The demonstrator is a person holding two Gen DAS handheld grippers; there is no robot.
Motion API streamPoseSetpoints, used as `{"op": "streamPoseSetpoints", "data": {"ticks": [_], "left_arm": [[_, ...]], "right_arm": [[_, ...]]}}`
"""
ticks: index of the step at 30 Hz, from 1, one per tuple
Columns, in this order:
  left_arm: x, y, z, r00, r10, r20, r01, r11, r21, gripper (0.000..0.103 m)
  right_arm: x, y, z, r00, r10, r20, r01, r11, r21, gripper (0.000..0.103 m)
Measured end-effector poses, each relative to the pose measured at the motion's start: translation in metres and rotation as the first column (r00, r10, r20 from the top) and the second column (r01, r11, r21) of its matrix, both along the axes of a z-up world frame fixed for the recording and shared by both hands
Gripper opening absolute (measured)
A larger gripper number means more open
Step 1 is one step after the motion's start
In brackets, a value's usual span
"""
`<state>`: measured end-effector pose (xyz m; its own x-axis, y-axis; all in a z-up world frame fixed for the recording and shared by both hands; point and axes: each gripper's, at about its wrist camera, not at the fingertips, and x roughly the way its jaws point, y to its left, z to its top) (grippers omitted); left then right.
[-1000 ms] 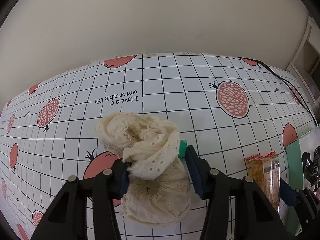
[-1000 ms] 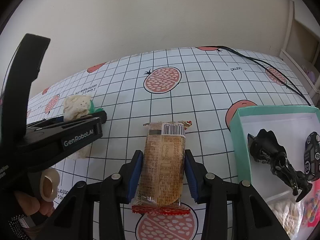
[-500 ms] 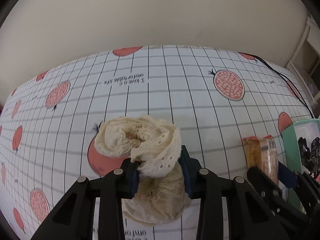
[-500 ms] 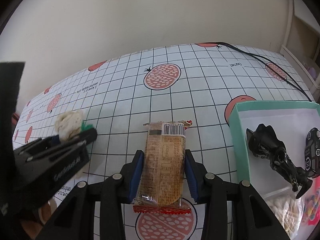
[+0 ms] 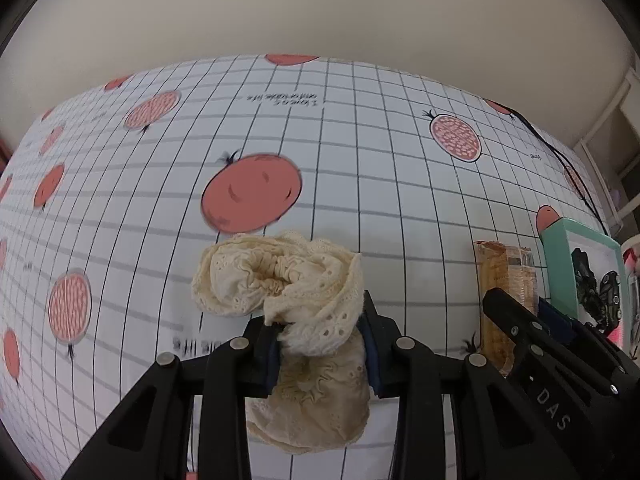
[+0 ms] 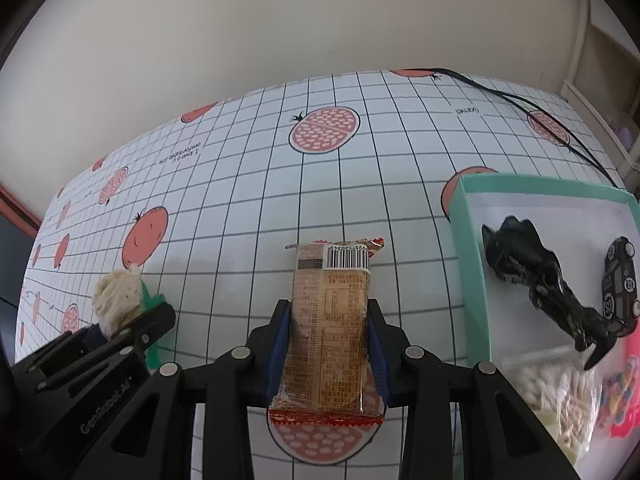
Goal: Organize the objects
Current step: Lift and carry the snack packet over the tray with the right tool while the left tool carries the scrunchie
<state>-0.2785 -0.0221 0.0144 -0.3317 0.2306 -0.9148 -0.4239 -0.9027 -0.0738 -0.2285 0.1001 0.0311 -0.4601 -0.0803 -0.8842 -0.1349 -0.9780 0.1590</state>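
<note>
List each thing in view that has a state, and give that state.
left gripper: shut on the lace cloth.
lace cloth: bunched, clamped between the fingers.
right gripper: shut on the snack pack.
snack pack: sealed, barcode side up.
teal box: open, partly filled.

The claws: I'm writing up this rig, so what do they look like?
Both look alike: the left claw and right claw are black angular plastic frames with silver round pivot bolts and blue finger pads. One body reads "GenRobot.AI", the other shows "DAS".
</note>
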Motion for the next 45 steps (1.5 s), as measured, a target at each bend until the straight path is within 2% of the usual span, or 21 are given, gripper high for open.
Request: {"op": "streamPoseSetpoints", "data": {"ticks": [8, 12, 22, 26, 34, 45], "left_arm": [[0.020, -0.013, -0.001, 0.999, 0.025, 0.021, -0.025, 0.999, 0.020, 0.035], [0.024, -0.015, -0.001, 0.999, 0.026, 0.020, -0.026, 1.000, 0.015, 0.035], [0.022, -0.014, -0.001, 0.999, 0.024, 0.038, -0.024, 1.000, 0.000, 0.036], [0.018, -0.017, 0.003, 0.999, 0.030, 0.039, -0.030, 0.999, -0.015, 0.035], [0.012, -0.036, 0.030, 0.996, 0.086, 0.024, -0.087, 0.995, 0.045, 0.035], [0.027, -0.021, 0.081, 0.997, 0.058, -0.051, -0.052, 0.992, 0.118, 0.035]], "right_arm": [[0.016, -0.005, 0.000, 1.000, 0.013, 0.021, -0.013, 1.000, 0.013, 0.038], [0.027, -0.008, -0.001, 0.999, 0.050, 0.004, -0.050, 0.999, 0.013, 0.038], [0.029, -0.001, 0.000, 0.997, 0.076, -0.005, -0.076, 0.996, -0.039, 0.038], [0.028, 0.001, 0.010, 0.997, 0.077, -0.031, -0.078, 0.996, -0.035, 0.038], [0.030, -0.005, 0.041, 0.992, 0.087, -0.093, -0.090, 0.995, -0.030, 0.038], [0.045, 0.004, 0.087, 0.982, 0.076, -0.174, -0.077, 0.997, 0.002, 0.038]]}}
